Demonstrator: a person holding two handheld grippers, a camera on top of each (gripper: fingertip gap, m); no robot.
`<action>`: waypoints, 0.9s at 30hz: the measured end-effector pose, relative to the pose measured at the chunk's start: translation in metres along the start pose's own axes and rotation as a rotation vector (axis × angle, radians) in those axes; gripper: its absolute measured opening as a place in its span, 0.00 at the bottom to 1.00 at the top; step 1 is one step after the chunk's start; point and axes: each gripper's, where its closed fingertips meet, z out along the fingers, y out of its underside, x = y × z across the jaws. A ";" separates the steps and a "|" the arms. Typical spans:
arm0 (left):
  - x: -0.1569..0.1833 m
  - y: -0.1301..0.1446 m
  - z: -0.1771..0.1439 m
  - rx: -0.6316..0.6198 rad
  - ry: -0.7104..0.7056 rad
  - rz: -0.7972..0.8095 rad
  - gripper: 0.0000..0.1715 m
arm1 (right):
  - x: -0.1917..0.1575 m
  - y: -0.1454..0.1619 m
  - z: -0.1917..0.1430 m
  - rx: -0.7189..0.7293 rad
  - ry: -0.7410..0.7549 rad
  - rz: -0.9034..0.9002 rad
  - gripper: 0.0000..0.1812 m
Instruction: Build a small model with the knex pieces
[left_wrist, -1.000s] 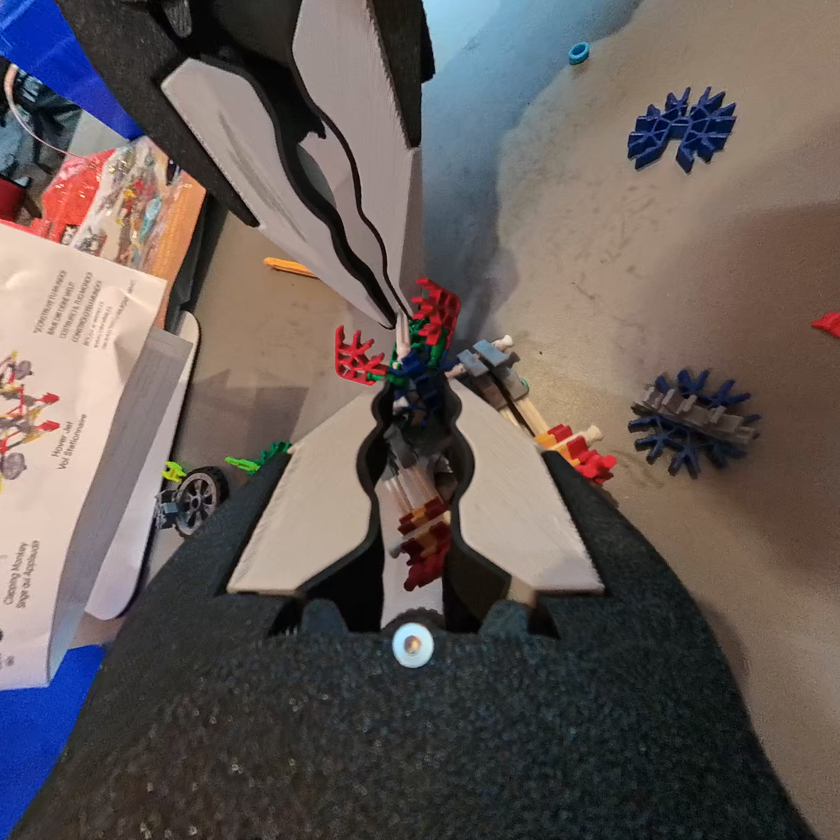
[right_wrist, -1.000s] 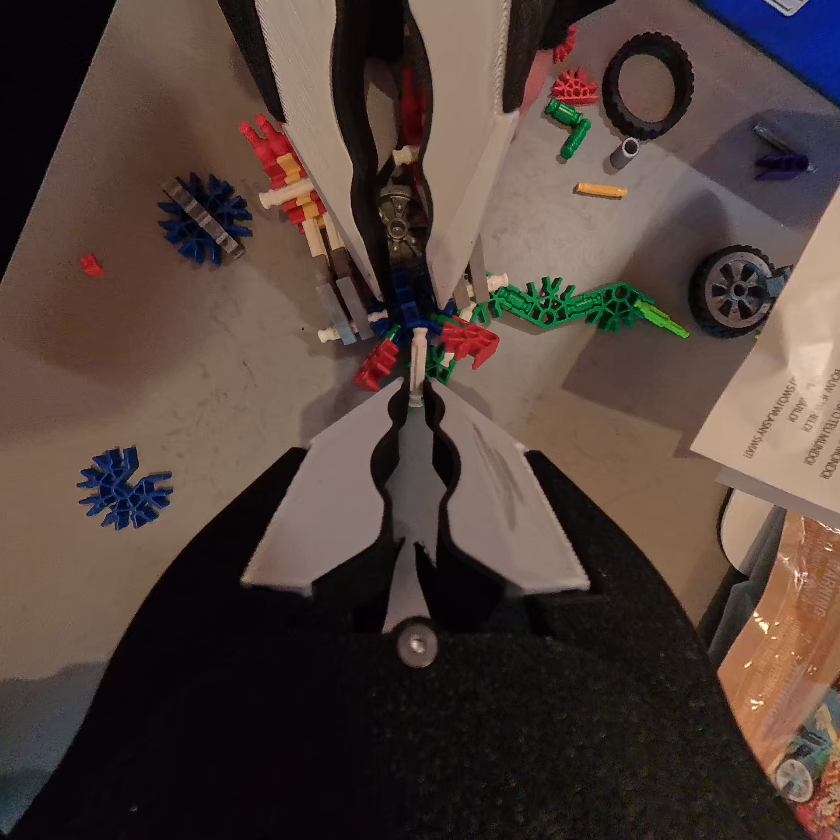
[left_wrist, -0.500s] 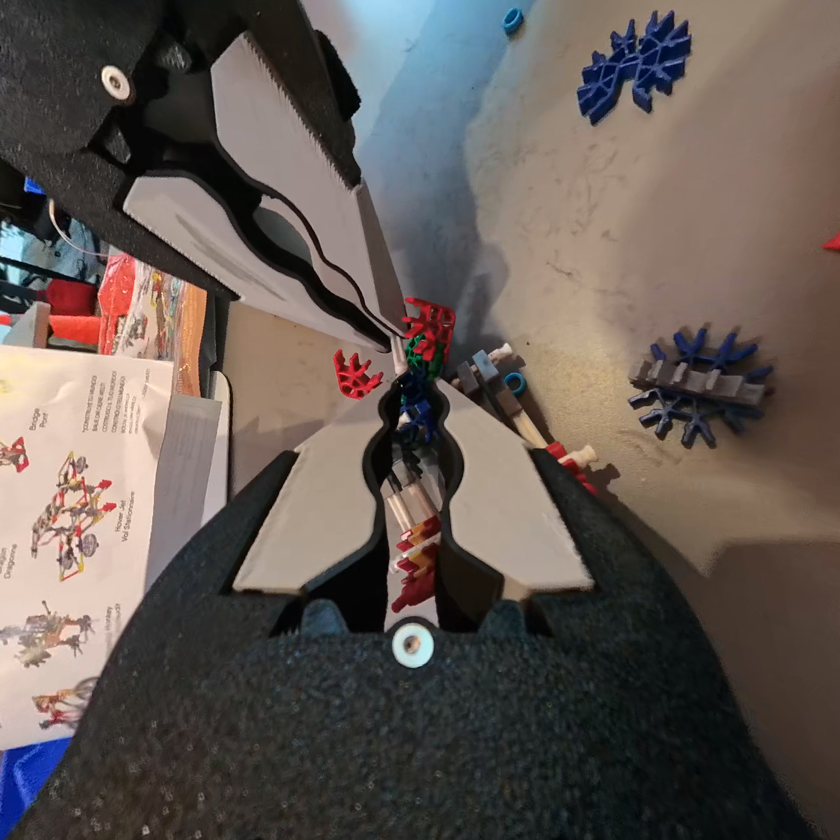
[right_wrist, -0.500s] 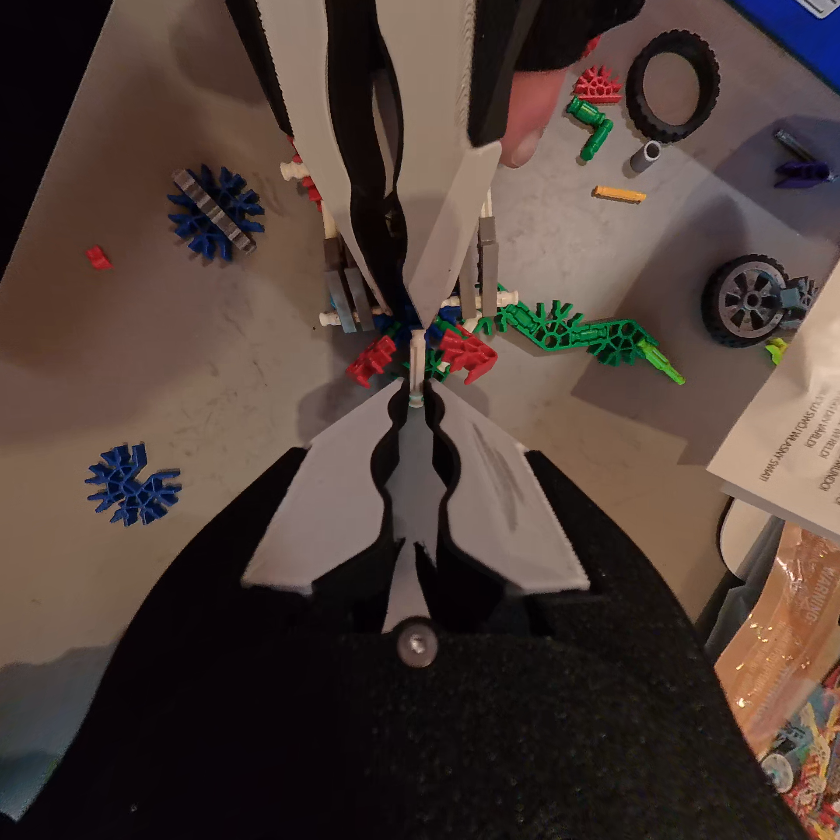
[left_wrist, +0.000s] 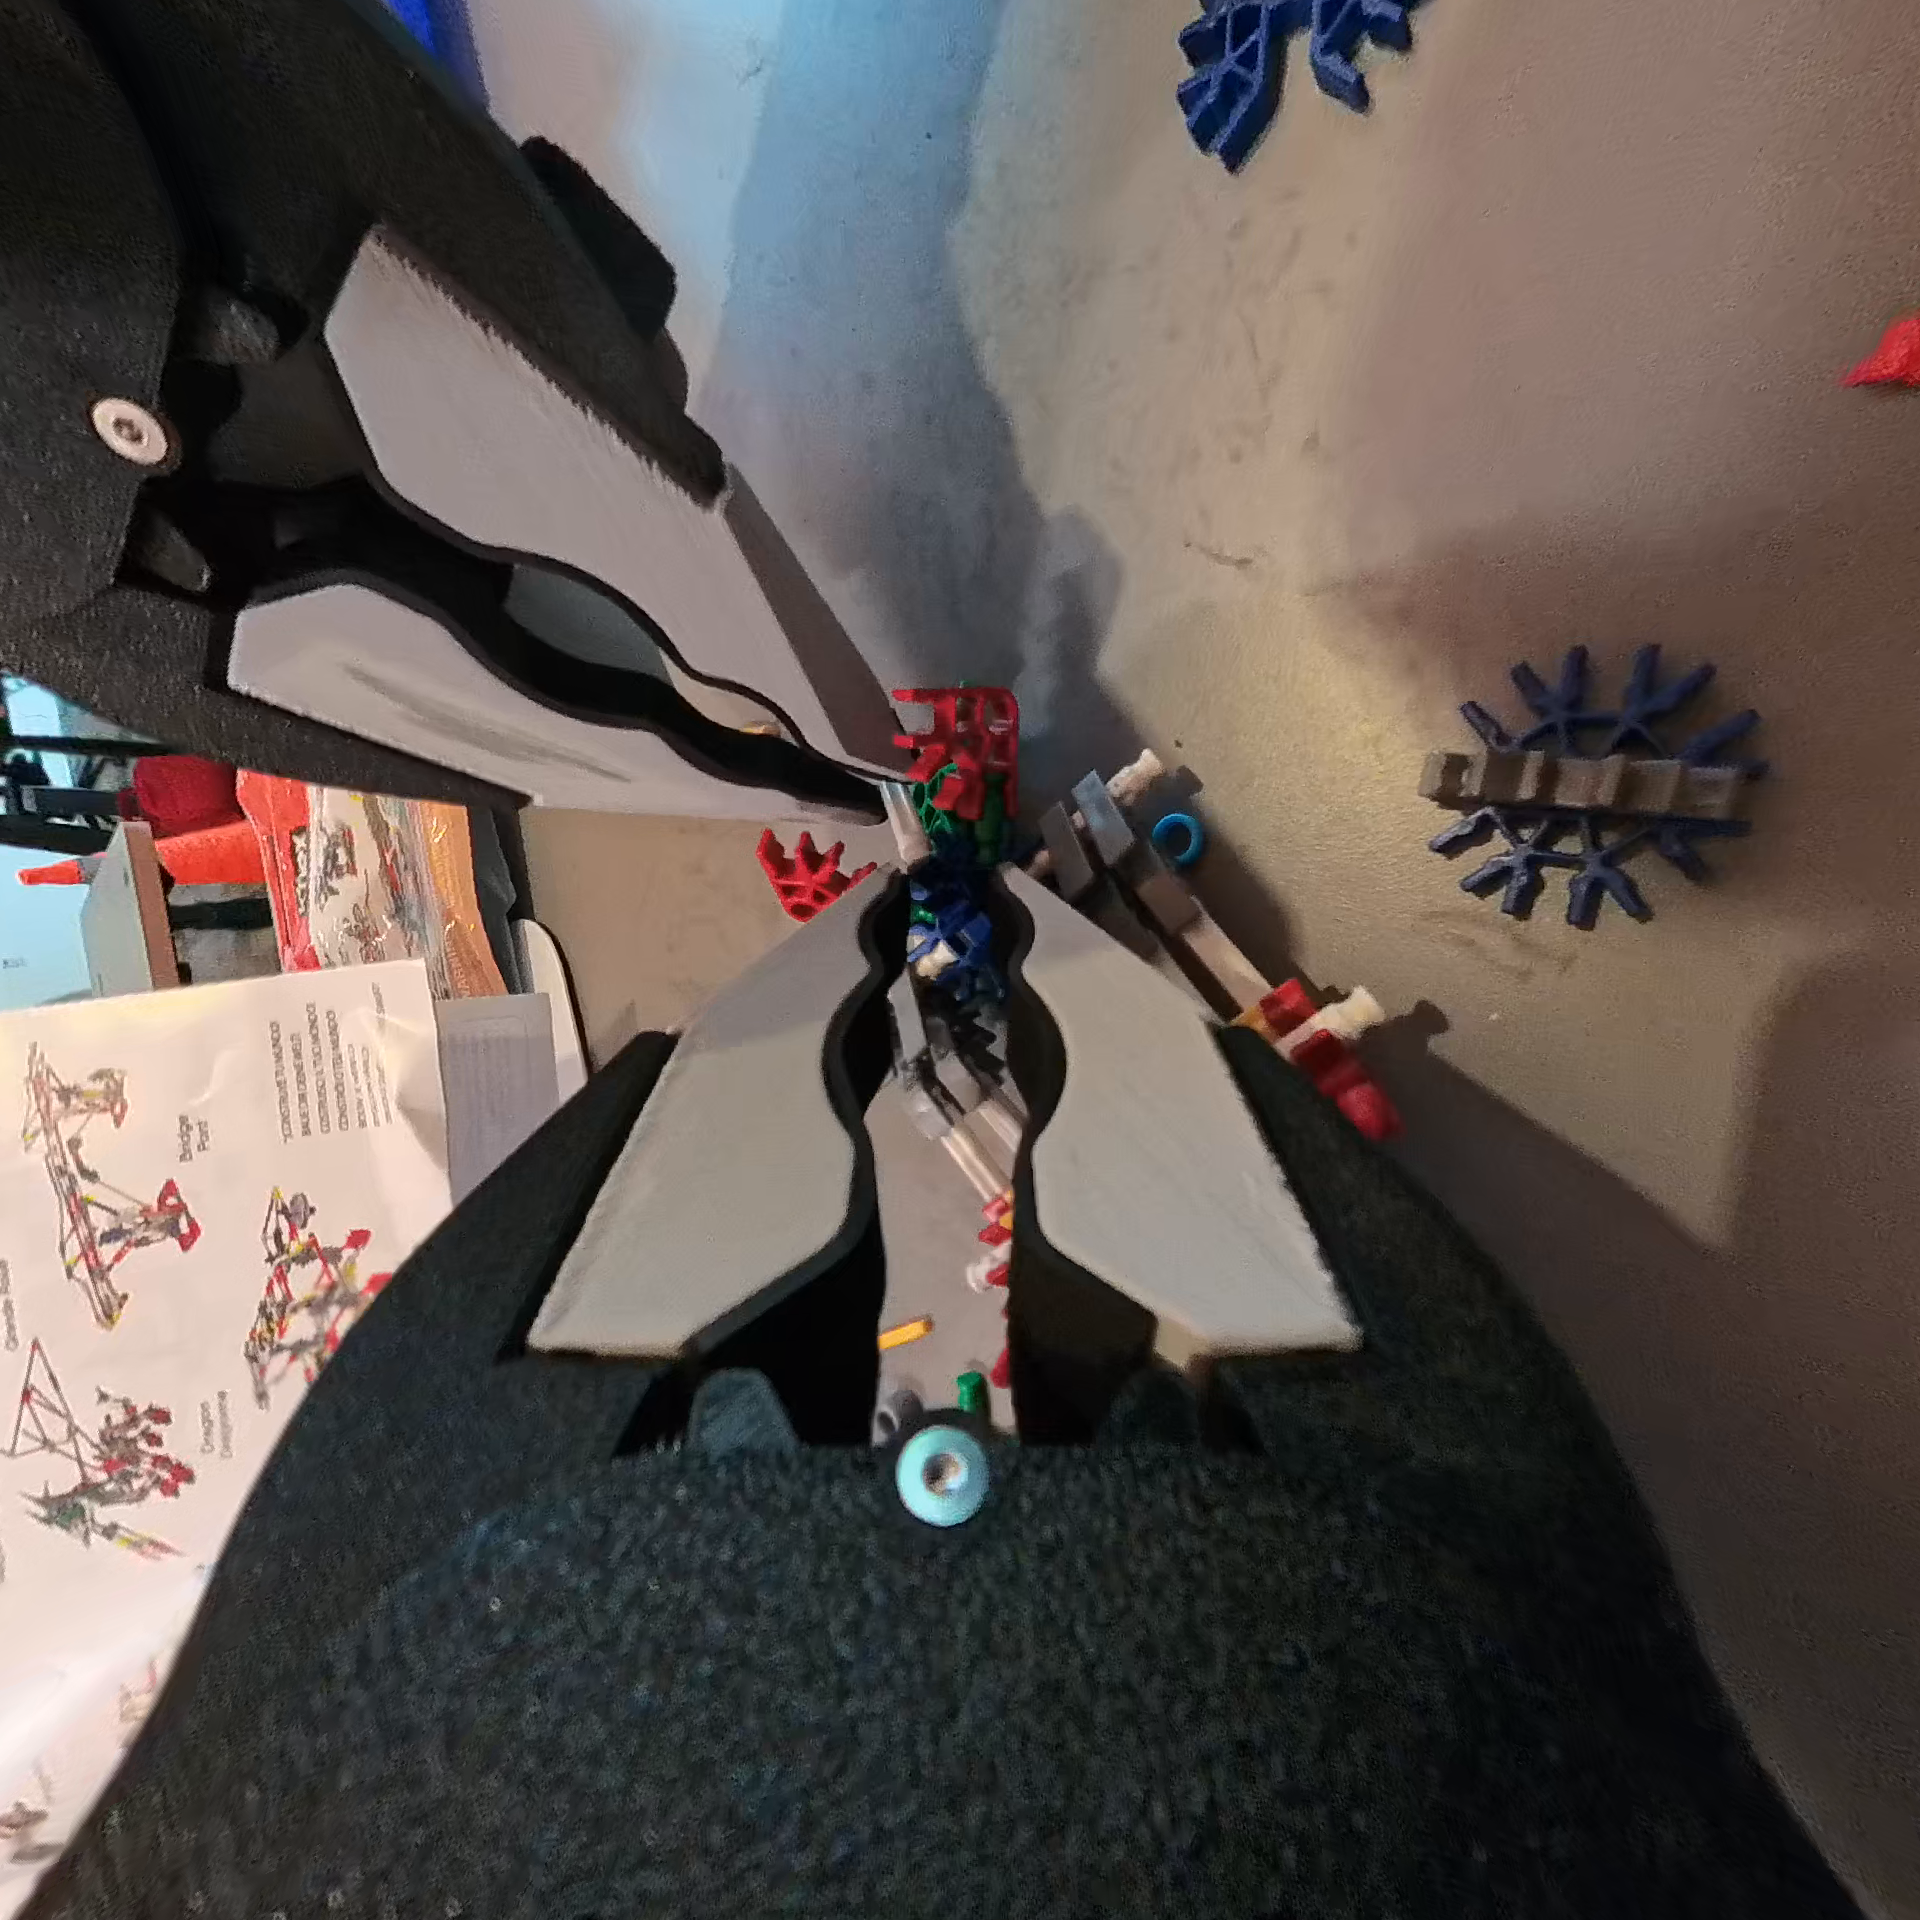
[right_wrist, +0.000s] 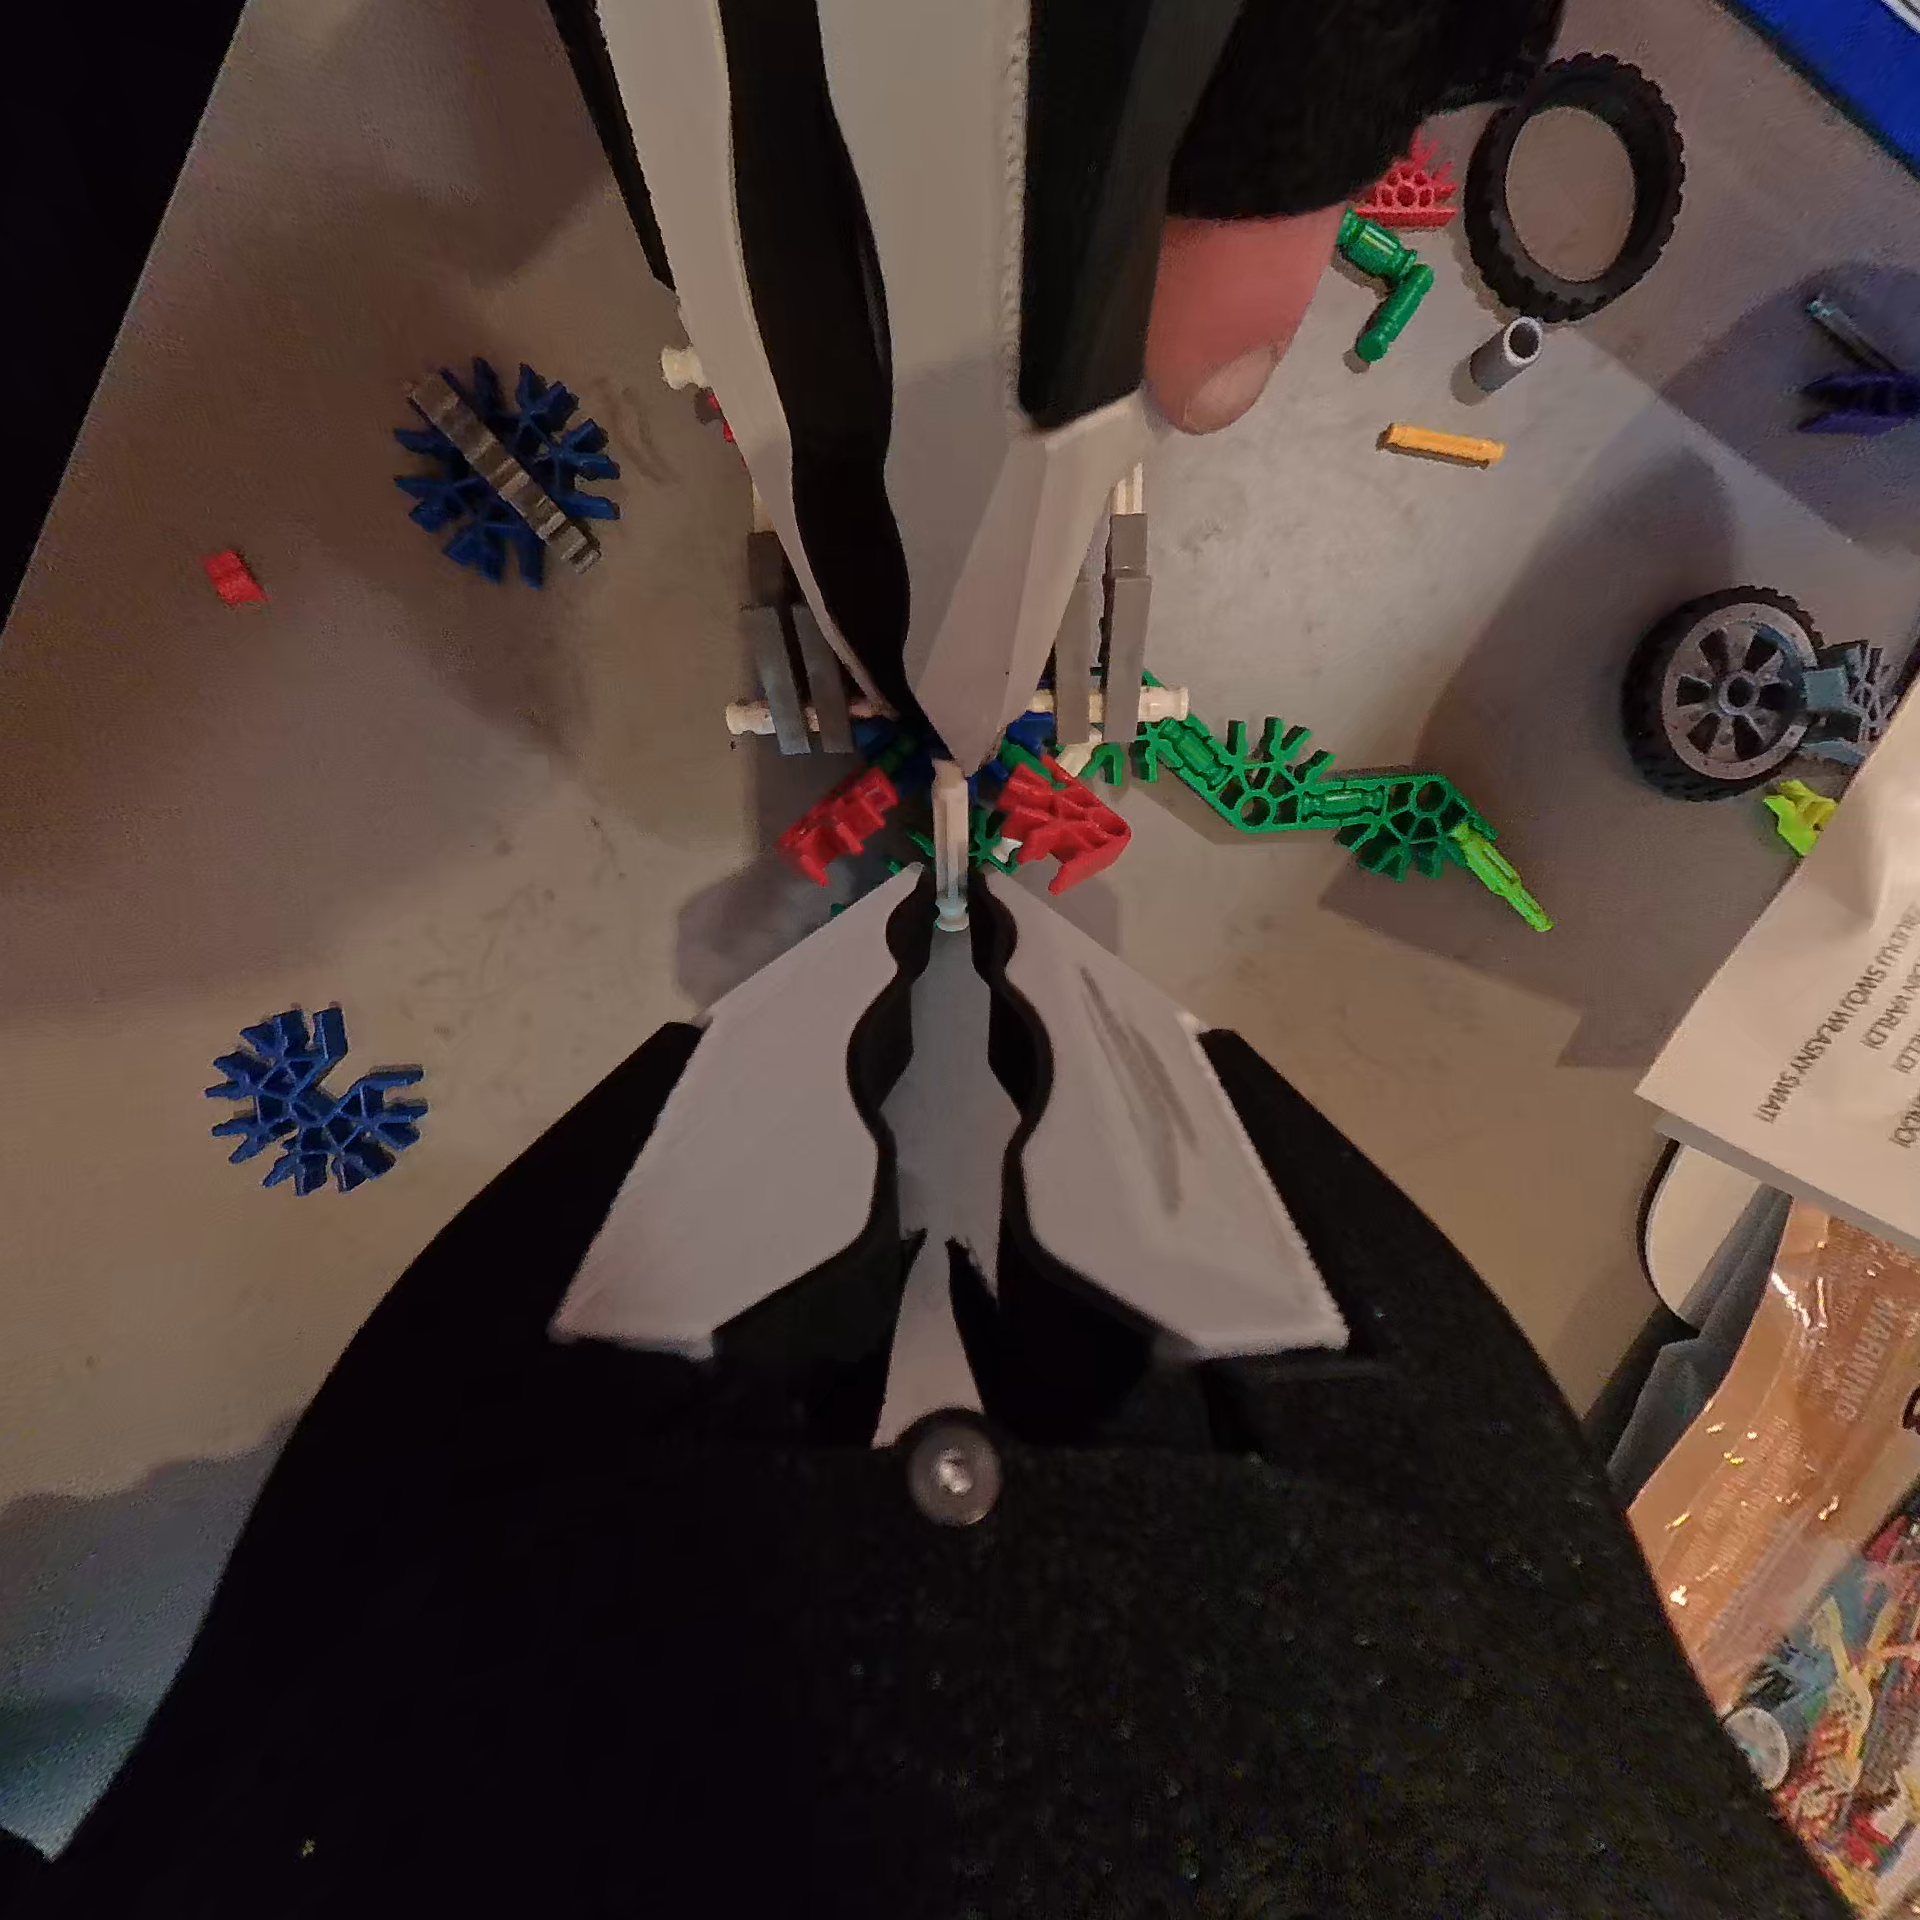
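Note:
A construction-toy model (right_wrist: 1049, 821) of red, blue and green connectors with grey and white rods lies on the pale table (right_wrist: 416, 831); a green chain (right_wrist: 1340, 805) trails from it. My left gripper (left_wrist: 951, 883) is shut on the blue connector (left_wrist: 951, 935) at the model's core. It comes down from the top in the right wrist view (right_wrist: 951, 748). My right gripper (right_wrist: 951, 899) is shut on a thin white rod (right_wrist: 948, 831) whose far end meets the model's core. It reaches in from the upper left in the left wrist view (left_wrist: 888, 790).
Blue snowflake connectors (right_wrist: 312, 1101) and one with a grey rod (right_wrist: 509, 468) lie left. A black tyre (right_wrist: 1579, 187), a wheel (right_wrist: 1725, 696), a yellow rod (right_wrist: 1439, 445) and green pieces (right_wrist: 1387, 281) lie right. An instruction sheet (left_wrist: 208, 1195) and a parts bag (right_wrist: 1787, 1507) sit at the edge. A thumb (right_wrist: 1226, 322) shows.
The left gripper has turned with the model in it, so the right gripper now lies more sideways in its view. Both grippers have stayed shut, tips close together at the model's core.

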 end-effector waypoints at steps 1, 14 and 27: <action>0.000 0.000 0.000 -0.007 0.006 0.013 0.08 | 0.000 0.000 0.000 -0.002 0.001 0.000 0.03; 0.004 -0.005 0.001 -0.034 0.078 0.084 0.08 | -0.002 -0.001 -0.004 -0.004 0.004 -0.007 0.03; 0.002 -0.005 0.001 0.021 0.101 -0.062 0.07 | -0.001 -0.001 -0.005 0.026 -0.020 0.025 0.03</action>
